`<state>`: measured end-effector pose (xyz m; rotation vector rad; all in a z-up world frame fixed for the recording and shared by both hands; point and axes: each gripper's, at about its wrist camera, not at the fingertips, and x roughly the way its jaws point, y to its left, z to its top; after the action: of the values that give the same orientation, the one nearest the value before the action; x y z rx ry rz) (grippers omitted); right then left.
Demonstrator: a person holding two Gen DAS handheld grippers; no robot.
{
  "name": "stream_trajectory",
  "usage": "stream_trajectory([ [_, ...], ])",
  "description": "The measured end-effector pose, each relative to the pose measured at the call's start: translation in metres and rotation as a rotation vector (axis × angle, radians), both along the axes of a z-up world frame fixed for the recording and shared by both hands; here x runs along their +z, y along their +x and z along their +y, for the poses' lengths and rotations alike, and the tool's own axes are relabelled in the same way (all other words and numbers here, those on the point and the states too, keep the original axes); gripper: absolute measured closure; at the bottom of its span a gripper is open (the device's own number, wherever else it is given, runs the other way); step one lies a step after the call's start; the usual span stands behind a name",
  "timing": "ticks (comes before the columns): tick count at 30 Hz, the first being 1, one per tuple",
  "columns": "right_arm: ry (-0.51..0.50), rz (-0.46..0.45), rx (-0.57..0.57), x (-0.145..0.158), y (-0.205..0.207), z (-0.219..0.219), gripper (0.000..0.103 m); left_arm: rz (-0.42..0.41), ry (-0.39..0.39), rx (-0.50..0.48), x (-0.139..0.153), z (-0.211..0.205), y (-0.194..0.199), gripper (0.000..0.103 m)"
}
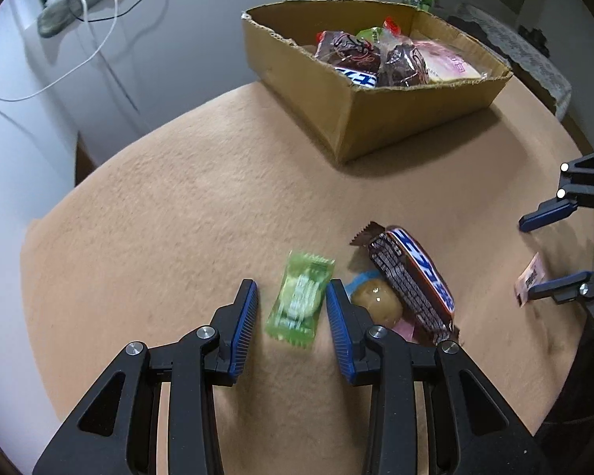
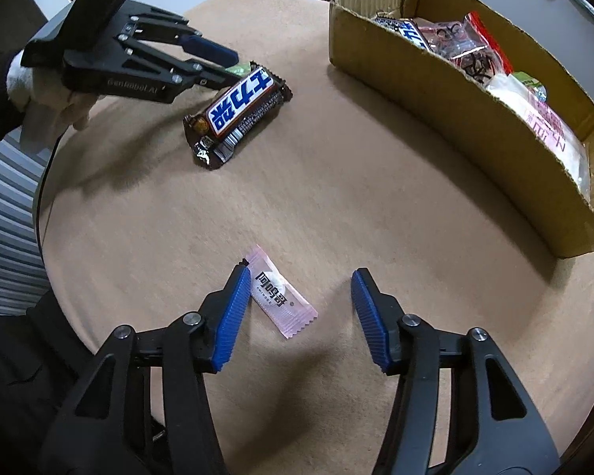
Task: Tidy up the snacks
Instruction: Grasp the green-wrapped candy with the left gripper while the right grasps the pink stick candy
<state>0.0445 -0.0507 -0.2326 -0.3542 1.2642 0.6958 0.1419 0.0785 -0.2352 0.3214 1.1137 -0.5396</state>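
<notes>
Left gripper point(image 1: 292, 308) spread, green candy point(image 1: 300, 301) between its pads on brown cloth point(image 1: 170, 229); right gripper point(image 2: 301, 312) spread around pink candy point(image 2: 279, 297); cardboard box point(image 1: 400, 118) far right, holding snacks

Candy packet point(image 1: 299, 297) lies left of the chocolate bar point(image 1: 414, 282); the box point(image 1: 380, 111) stands behind both on the cloth point(image 1: 178, 206).

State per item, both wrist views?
left gripper: open, straddling green candy
green candy: on cloth, not gripped
right gripper: open around pink candy
pink candy: flat on cloth
chocolate bar: on cloth, sealed
cardboard box: open, holds snacks
</notes>
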Motion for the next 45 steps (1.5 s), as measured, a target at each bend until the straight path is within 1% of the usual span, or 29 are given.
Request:
stream_trajectory([
  [3,0.006,0.003,0.002,-0.002,0.0,-0.001,0.047,0.005,-0.016,0.012,0.0,0.0,0.005,0.07],
  [4,0.007,0.005,0.002,-0.003,0.0,-0.002,0.048,0.004,-0.024,0.021,0.0,0.0,0.005,0.076],
  [6,0.009,0.006,0.005,-0.008,-0.001,-0.003,0.049,-0.003,-0.035,0.051,0.0,0.002,0.006,0.082],
  [8,0.012,0.01,0.007,-0.01,-0.002,-0.005,0.05,-0.007,-0.046,0.072,0.0,0.002,0.003,0.082],
  [9,0.012,0.009,0.008,-0.011,-0.002,-0.005,0.051,-0.009,-0.048,0.079,-0.002,0.003,0.009,0.082],
  [11,0.009,0.01,0.01,-0.01,-0.001,-0.005,0.054,-0.014,-0.051,0.093,-0.002,0.004,0.006,0.082],
  [12,0.011,0.014,0.015,-0.01,-0.001,-0.006,0.058,-0.013,-0.056,0.106,-0.002,0.004,0.005,0.082],
  [15,-0.008,0.011,0.046,-0.011,-0.003,-0.005,0.065,-0.007,-0.073,0.136,-0.002,0.007,0.003,0.083],
  [18,-0.021,0.01,0.061,-0.011,-0.004,-0.002,0.069,-0.005,-0.082,0.156,-0.002,0.012,0.0,0.083],
  [21,0.014,0.047,0.081,-0.01,-0.003,-0.003,0.07,0.002,-0.096,0.179,-0.002,0.015,0.0,0.083],
  [24,0.004,0.051,0.114,-0.011,-0.003,-0.002,0.07,0.008,-0.107,0.189,-0.001,0.018,-0.001,0.083],
  [28,-0.044,0.025,0.169,-0.012,-0.006,0.006,0.07,0.0,-0.102,0.189,0.0,0.018,-0.004,0.083],
  [29,-0.052,0.021,0.174,-0.012,-0.006,0.007,0.071,0.001,-0.106,0.194,0.0,0.019,-0.004,0.083],
  [30,-0.055,0.019,0.174,-0.011,-0.006,0.008,0.078,0.002,-0.11,0.198,0.0,0.019,-0.005,0.083],
  [31,-0.052,0.02,0.168,-0.011,-0.008,0.01,0.082,0.002,-0.114,0.204,0.0,0.02,-0.006,0.084],
  [36,-0.002,0.04,0.096,-0.008,-0.001,0.004,0.082,0.011,-0.128,0.24,0.001,0.024,-0.011,0.084],
  [39,0.021,0.031,0.036,-0.006,0.005,-0.004,0.082,0.019,-0.146,0.295,0.003,0.029,-0.013,0.084],
  [43,0.072,0.02,-0.051,0.006,0.009,-0.019,0.082,0.032,-0.195,0.399,0.008,0.042,-0.02,0.084],
  [45,0.096,0.012,-0.083,0.013,0.011,-0.028,0.082,0.025,-0.201,0.417,0.012,0.042,-0.025,0.084],
])
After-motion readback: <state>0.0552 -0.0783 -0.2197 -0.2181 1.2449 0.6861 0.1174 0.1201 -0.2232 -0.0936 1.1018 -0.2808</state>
